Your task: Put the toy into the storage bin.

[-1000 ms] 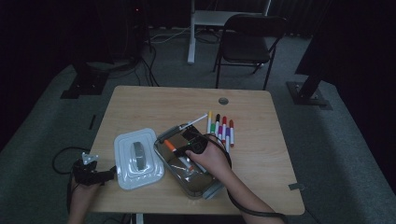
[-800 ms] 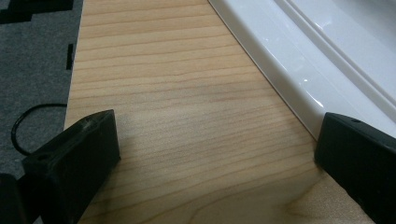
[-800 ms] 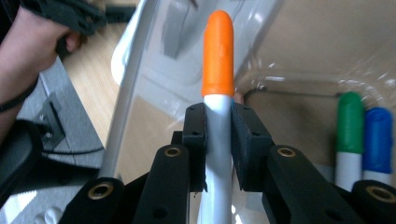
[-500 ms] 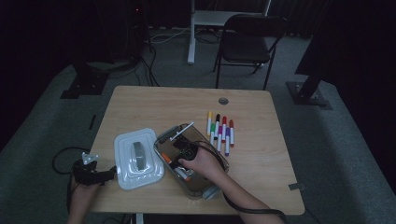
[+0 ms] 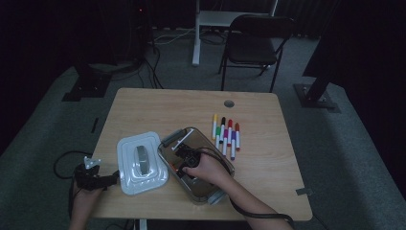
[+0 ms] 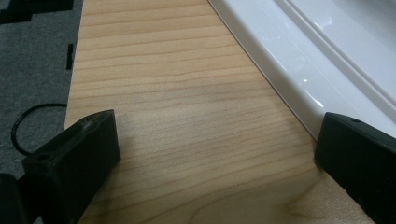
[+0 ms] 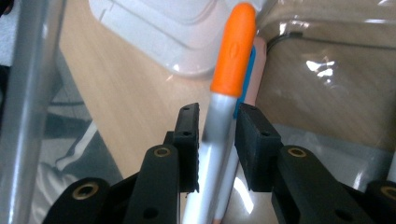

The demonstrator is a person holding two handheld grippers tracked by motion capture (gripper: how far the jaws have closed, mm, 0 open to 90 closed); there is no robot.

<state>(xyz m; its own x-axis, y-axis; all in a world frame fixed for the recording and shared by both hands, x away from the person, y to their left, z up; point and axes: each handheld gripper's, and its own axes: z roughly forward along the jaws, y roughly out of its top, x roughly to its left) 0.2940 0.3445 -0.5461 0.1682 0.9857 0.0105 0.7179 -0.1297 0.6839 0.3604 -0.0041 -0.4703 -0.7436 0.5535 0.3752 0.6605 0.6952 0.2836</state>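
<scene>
Your right gripper (image 7: 217, 140) is pinching the orange-capped marker (image 7: 229, 93) between its two jaws, and it is down inside the clear box (image 5: 218, 188), near the corner of the box that faces the white lid (image 5: 141, 162). So the marker is in the box but not released; I judge that you are at the placing step. A second marker with a blue part seems to lie just under the orange one, touching it.

For the next move, you should probably lower the marker flat to the bottom of the box, then spread the jaws only a little, because the box wall is close beside the gripper. Lift straight up after that, so the jaws do not catch the rim.

The remaining markers (image 5: 226, 135) lie in a row just beyond the far right side of the box, with free table around them.

Your left gripper (image 6: 210, 154) rests with jaws spread wide and empty, on bare wood at the near left edge of the lid, close to the table border.
</scene>
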